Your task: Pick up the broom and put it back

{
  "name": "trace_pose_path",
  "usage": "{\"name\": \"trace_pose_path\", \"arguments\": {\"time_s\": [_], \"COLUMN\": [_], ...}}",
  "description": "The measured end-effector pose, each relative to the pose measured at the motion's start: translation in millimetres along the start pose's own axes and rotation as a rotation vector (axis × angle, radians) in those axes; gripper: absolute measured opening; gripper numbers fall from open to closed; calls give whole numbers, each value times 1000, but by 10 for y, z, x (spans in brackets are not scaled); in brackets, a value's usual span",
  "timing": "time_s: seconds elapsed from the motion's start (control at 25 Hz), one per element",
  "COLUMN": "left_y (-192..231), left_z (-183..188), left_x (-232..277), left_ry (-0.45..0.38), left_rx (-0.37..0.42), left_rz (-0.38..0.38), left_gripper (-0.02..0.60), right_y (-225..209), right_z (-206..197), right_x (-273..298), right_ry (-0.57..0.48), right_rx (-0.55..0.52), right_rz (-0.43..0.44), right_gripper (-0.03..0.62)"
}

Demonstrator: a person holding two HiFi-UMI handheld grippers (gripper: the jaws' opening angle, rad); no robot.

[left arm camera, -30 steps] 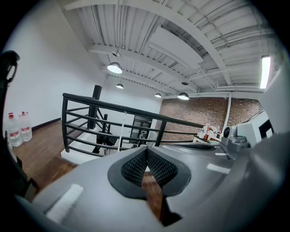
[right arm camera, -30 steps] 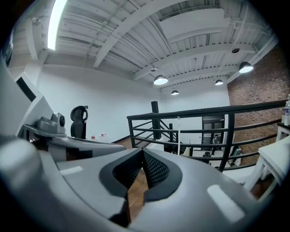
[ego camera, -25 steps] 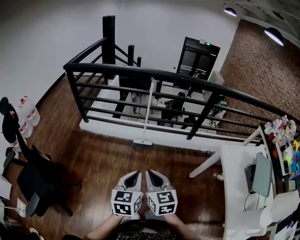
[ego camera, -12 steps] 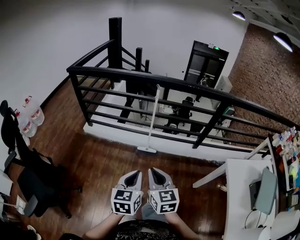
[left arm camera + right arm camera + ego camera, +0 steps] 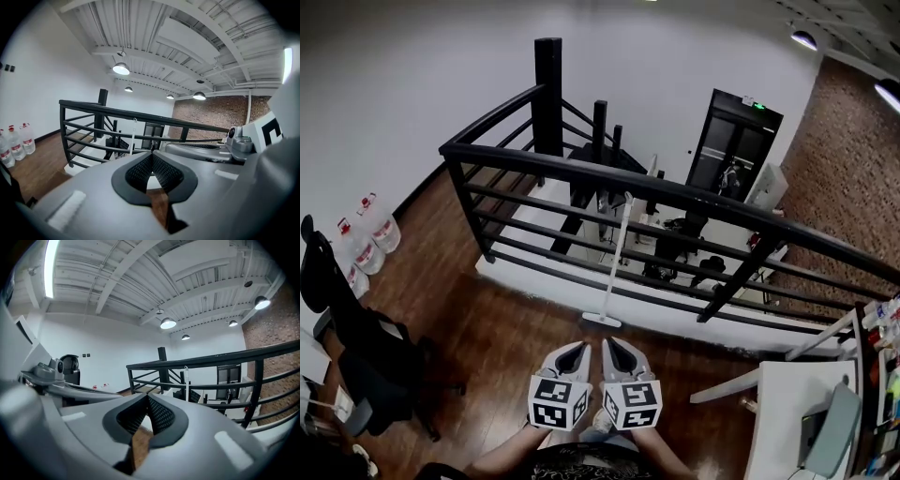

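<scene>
A white broom stands upright against the black railing, its flat head on the wooden floor. My two grippers are side by side at the bottom centre of the head view, a short way in front of the broom's head. The left gripper and the right gripper are both shut with nothing between the jaws. In the left gripper view the left gripper has the broom beyond it at the railing. In the right gripper view the right gripper has the broom ahead, slightly right.
The railing guards a drop to a lower floor with desks. A black office chair stands at the left, with water bottles by the wall. A white table is at the lower right. A black door is beyond.
Both grippers and the head have moved forward toward the railing. The broom now lies closer to the grippers, and the white table has slid off to the right.
</scene>
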State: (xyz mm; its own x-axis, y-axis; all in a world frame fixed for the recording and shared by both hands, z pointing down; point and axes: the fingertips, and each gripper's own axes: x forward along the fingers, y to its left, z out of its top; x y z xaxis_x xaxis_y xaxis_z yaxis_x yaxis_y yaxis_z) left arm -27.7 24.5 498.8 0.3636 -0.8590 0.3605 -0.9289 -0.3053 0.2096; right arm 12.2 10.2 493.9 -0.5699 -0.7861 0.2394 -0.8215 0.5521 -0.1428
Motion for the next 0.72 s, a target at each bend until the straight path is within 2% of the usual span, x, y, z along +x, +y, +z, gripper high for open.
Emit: {"name": "trace_pose_path", "arguments": {"time_s": [0.48,0.72], "left_y": [-216,-218], "left_z": [330,448], "left_x": [906,1220], "left_ry": [-6,-2], "left_rx": [38,39], "left_rz": [29,35], "left_gripper": [6,6], "right_y": [-865,-1123], "right_z": [275,378], "right_x": [353,583], "right_ry": [-43,-49], "right_rx": [9,12], "right_rz": [25,36], "right_gripper": [0,0]}}
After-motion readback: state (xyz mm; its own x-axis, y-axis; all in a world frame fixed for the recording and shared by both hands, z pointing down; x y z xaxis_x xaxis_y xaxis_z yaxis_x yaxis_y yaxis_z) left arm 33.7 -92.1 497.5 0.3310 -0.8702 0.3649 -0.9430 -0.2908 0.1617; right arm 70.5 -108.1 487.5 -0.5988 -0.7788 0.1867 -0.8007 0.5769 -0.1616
